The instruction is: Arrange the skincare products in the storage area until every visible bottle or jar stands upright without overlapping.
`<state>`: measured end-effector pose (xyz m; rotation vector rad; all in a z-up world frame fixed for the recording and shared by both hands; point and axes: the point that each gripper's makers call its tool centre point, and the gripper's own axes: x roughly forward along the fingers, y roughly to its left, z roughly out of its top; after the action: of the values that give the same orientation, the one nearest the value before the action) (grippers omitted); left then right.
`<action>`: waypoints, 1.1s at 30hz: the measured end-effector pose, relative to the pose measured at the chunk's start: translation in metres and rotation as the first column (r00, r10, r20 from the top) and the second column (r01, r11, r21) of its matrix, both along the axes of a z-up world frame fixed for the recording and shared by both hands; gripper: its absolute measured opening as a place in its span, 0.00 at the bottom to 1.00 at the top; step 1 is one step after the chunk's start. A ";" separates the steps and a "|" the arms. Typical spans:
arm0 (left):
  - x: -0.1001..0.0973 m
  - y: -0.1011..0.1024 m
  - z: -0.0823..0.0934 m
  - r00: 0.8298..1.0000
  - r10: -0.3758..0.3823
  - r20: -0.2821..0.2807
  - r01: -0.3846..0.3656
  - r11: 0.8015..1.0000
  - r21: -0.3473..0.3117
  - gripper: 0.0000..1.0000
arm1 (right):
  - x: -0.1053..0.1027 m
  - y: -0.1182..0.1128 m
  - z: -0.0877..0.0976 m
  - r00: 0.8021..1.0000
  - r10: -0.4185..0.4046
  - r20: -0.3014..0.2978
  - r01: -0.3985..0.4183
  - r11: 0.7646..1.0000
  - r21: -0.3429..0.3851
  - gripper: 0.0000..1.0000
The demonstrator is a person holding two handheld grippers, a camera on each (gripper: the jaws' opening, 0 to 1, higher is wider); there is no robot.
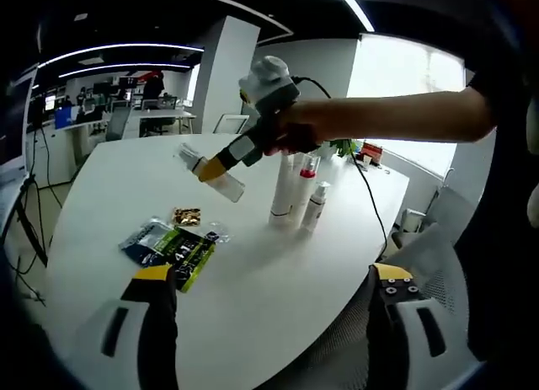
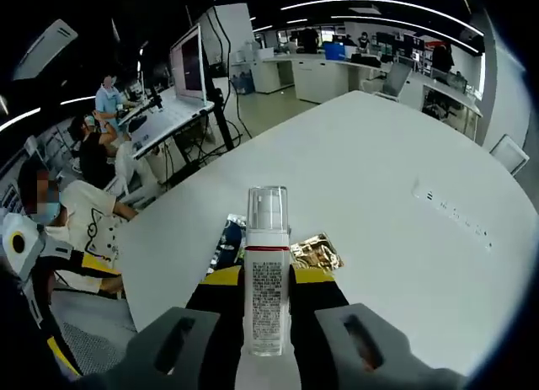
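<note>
My right gripper is shut on a white bottle with a clear cap and a red band, held above the white table. In the left gripper view, the same right gripper comes in from the right in a person's hand and carries that bottle tilted over the table. Three white bottles stand upright close together near the middle of the table. My left gripper is open near the table's edge, with nothing between its jaws.
A dark-and-green sachet pack and a small gold packet lie flat to the left of the bottles; both packets show under the held bottle. A black cable runs across the table. Office desks and seated people lie beyond.
</note>
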<state>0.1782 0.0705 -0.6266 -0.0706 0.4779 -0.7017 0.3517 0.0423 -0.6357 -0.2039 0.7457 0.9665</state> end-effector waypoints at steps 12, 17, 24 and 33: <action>-0.013 -0.025 0.033 0.998 -0.055 0.039 0.057 0.997 -0.043 0.86 | -0.063 -0.023 0.044 0.999 0.024 0.032 -0.032 0.959 0.282 0.19; -0.014 -0.032 0.048 0.997 -0.062 0.049 0.067 0.992 -0.104 0.86 | -0.098 -0.042 0.051 1.000 0.016 0.009 -0.018 0.916 0.401 0.19; -0.015 -0.045 0.070 0.994 -0.087 0.063 0.098 0.974 -0.202 0.85 | -0.159 -0.055 0.069 0.999 0.043 0.006 -0.039 0.816 0.577 0.19; -0.023 -0.066 0.087 0.983 -0.179 0.049 0.185 0.928 -0.324 0.73 | -0.196 -0.056 0.080 0.989 0.140 0.057 -0.142 0.739 0.659 0.19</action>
<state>0.1552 0.0045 -0.5397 -0.3365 0.3482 -0.9601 0.1556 -0.0140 -0.5560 0.3738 0.3419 1.3225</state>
